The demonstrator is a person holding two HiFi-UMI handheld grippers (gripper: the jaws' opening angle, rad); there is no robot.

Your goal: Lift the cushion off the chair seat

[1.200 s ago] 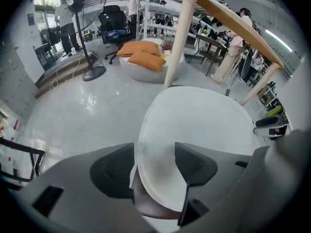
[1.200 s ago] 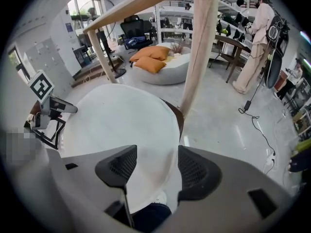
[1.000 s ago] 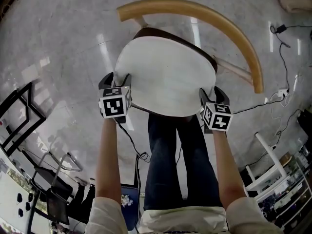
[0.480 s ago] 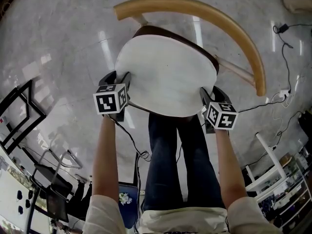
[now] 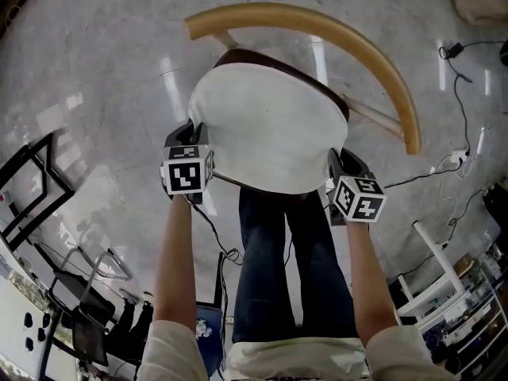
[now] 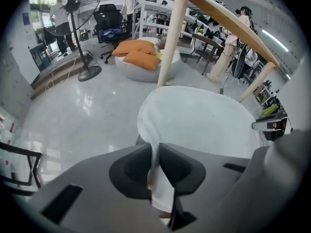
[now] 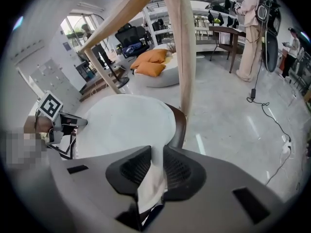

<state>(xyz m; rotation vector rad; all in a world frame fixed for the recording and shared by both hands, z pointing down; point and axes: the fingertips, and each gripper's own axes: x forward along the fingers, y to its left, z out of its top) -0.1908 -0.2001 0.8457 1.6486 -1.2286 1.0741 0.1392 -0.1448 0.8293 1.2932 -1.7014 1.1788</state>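
As their jaws close, the left gripper [image 5: 195,130] and right gripper [image 5: 338,162] pinch opposite edges of the white cushion [image 5: 270,125] on the chair [image 5: 317,21].

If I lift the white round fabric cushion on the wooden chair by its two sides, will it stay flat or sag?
Probably floppy: the edge of the white round fabric cushion folds thin between the closing jaws of the left gripper and right gripper. Its middle may sag. It looks light, being thin.

Glossy marble floor [image 5: 103,62] all round. Orange pillows [image 6: 139,53] piled on a white pouf [image 6: 150,74]; standing near it, a fan [image 6: 73,6] and a black office chair [image 6: 108,19].
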